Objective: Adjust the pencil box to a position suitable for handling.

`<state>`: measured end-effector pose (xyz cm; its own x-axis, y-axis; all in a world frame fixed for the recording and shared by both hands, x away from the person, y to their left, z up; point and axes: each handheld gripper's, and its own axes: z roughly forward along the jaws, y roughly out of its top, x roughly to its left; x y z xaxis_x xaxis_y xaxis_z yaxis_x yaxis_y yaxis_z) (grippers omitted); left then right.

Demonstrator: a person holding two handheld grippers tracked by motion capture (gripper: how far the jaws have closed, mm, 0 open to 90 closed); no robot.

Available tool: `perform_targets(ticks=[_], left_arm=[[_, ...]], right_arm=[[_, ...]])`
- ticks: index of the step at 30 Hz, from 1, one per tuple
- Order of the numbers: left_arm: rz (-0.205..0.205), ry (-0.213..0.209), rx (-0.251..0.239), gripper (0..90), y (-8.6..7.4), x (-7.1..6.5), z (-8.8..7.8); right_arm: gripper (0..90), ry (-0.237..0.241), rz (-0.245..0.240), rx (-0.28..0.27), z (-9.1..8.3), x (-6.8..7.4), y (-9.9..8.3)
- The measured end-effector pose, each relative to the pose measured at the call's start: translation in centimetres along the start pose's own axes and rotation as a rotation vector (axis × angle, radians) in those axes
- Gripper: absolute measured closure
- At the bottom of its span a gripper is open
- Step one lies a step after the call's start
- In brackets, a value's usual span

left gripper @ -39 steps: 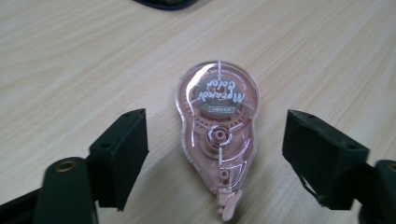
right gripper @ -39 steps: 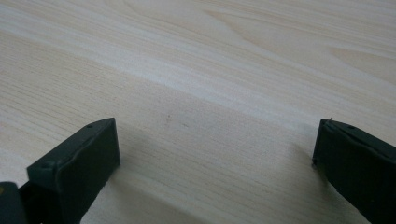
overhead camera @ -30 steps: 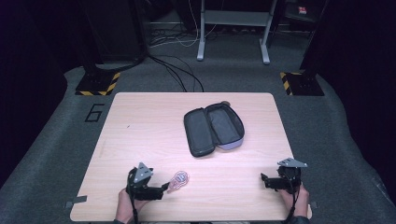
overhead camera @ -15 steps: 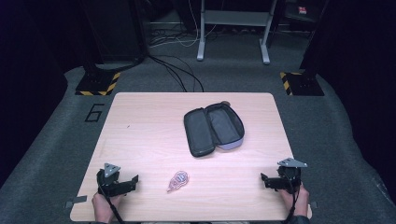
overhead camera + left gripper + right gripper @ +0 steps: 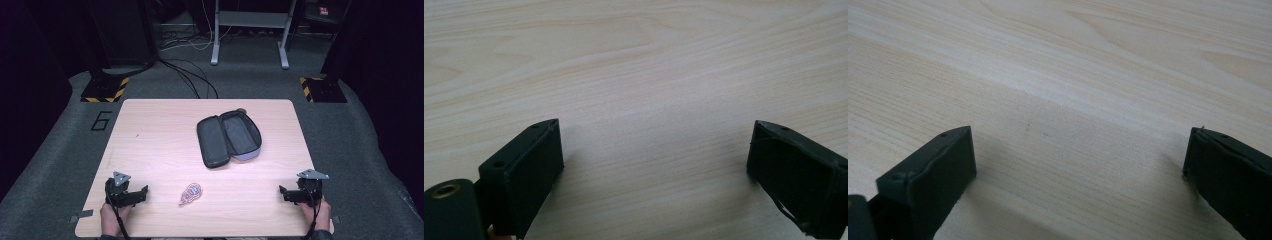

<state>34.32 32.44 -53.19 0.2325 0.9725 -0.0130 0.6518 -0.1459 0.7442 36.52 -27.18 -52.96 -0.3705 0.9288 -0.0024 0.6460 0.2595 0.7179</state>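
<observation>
Surface: pale wood-grain top; carries three things, well apart from one another; its near edge is cut off at the bottom of the high view.
Case: dark zip case lying open past the middle of the surface, lid folded out to the left, long axis running near-left to far-right; the inside reads as bare lining, though it is too dark to be sure; a small brownish thing at its far edge cannot be identified.
Left gripper: low at the near left of the surface, pointing rightward; jaws spread wide, having just been opening, with only bare wood between them in the left gripper view.
Right gripper: low at the near right corner, pointing leftward; jaws spread, nothing between them in the right gripper view.
Pink item: small, flat, pinkish, looped or coiled; lies free on the surface to the right of the left gripper, near it but not touching; long axis tilted near-left to far-right; the left gripper is clearly the nearer one; make and material too small to tell.
Judgement: the item appears released; the case lies beyond it, further from the person.
</observation>
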Motion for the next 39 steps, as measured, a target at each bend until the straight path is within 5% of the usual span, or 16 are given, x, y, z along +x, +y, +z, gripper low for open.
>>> perform_targets(ticks=[1,10,11,19,29,39], left_arm=[[0.024,-0.011,0.004,7.9,0.1,0.1,0.0],[0.024,-0.02,0.009,8.4,0.1,0.2,0.0],[0.024,-0.019,0.009,8.4,0.1,0.2,0.0],[0.024,-0.019,0.009,8.3,0.1,0.2,0.0],[0.022,-0.009,0.003,8.1,0.1,0.1,0.0],[0.02,-0.004,-0.003,8.0,0.1,0.1,0.1]], right_arm=[[0.0,-0.001,0.001,0.0,0.0,0.0,0.0],[3.7,-0.044,0.02,0.01,-0.5,0.0,0.6],[2.7,-0.036,0.058,0.004,-0.8,0.0,1.2],[4.0,0.011,0.072,-0.017,-1.7,-0.3,4.7],[7.7,0.059,0.06,-0.018,0.6,0.9,8.8],[22.5,0.117,0.095,-0.029,4.2,2.0,12.8]])
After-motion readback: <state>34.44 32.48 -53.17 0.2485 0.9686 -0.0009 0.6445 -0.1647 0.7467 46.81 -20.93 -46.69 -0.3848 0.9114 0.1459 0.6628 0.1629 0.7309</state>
